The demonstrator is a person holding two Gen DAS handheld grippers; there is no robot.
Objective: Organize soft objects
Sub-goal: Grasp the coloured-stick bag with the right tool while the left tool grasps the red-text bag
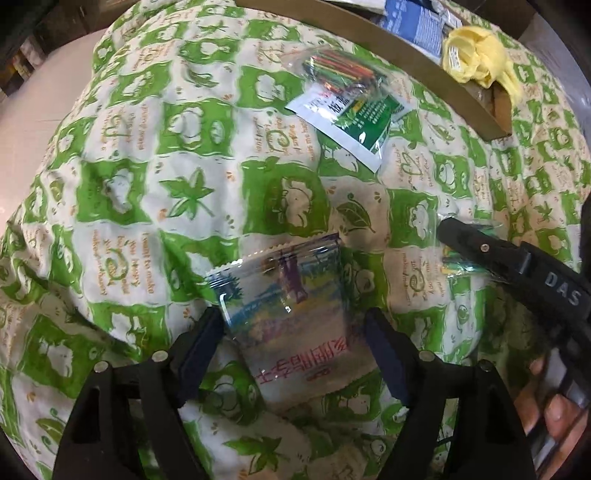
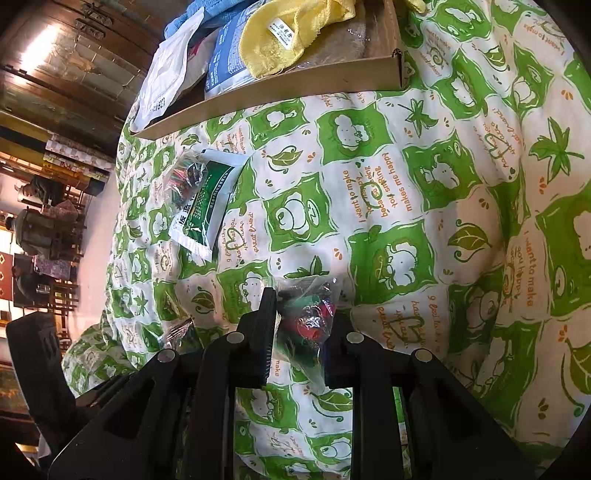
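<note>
- Two packets in play: my right gripper (image 2: pixel 303 321) is clamped on a clear bag of coloured bits (image 2: pixel 308 314).
- My left gripper (image 1: pixel 293 332) stands apart, straddling the snack pouch (image 1: pixel 291 317).
- Next I'd carry to the cardboard box (image 2: pixel 280 88) at twelve o'clock.

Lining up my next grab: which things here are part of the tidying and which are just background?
Job:
colourful foil sachet
clear crinkly packet
green-white sachet
clear bag of coloured sticks
yellow towel
cardboard tray

Background:
green-patterned quilt
wooden furniture
</note>
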